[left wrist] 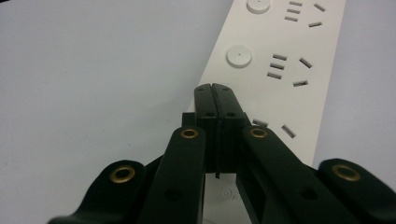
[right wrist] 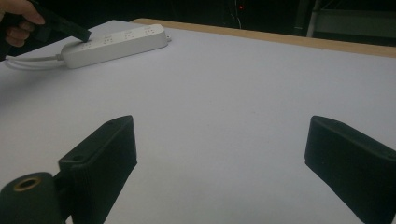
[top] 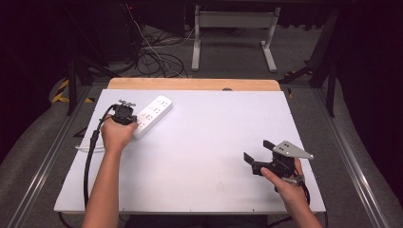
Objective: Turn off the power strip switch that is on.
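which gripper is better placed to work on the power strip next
Left. The left gripper, jaws shut, is already over the power strip; the right gripper, jaws open, sits far across the table.

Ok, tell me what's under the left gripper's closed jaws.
The white power strip lies under the left gripper, its jaws pressed together above the near end. Sockets and round buttons show beyond; the part beneath the jaws is covered.

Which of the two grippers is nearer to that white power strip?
The left. The left gripper, jaws shut, is over the near end of the power strip, tips down at its top face. The right gripper is open, far across the table near the front right.
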Demonstrator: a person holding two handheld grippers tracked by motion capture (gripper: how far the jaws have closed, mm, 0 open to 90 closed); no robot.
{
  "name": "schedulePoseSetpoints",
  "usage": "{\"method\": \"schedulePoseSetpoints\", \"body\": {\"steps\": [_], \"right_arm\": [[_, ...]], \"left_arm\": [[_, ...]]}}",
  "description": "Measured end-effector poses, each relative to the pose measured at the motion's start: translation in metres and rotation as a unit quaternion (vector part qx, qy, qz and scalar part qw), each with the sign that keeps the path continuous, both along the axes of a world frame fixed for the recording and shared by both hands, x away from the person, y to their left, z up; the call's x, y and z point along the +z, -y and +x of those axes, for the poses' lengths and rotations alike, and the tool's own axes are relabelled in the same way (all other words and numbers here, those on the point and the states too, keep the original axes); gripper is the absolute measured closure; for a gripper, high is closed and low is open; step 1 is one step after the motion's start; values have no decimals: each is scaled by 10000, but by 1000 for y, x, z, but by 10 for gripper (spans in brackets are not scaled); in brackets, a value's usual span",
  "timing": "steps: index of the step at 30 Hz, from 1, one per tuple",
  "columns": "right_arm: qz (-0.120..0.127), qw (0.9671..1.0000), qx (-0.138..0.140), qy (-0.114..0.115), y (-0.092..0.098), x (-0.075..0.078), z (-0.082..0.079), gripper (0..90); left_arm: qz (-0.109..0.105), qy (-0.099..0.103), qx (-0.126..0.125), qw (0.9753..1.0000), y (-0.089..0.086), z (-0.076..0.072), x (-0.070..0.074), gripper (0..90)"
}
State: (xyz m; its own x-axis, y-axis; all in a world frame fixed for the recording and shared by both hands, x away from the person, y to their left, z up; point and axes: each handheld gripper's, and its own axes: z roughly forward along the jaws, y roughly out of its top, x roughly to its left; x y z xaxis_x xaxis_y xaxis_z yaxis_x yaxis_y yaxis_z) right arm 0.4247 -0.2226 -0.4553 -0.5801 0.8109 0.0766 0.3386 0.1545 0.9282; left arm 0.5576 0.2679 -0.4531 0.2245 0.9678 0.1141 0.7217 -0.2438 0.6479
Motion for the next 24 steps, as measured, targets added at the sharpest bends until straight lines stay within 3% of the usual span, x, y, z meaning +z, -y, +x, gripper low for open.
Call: {"method": "schedulePoseSetpoints", "body": {"steps": [6,12,14,16,24], "right_arm": [[27,10000,-13,-9,0,0,0,98],[49,10000,-46,-19,2,0,-2,99],[47,10000,-59,-14,3,0,-2,99],[48,10000,-65,-20,3,-1,-2,99],[85,9999,-97,-57,3,-1,-2,100]], "left_arm": [[-163,-5,8,9999,-5,-1,0,900],[-131,17,36,9999,-3,-1,0,900],[-142,162,57,9998,-4,-3,-3,900],[-306,186,125,9993,-5,-3,-3,900],[-288,284,185,9990,-7,-4,-3,900]]}}
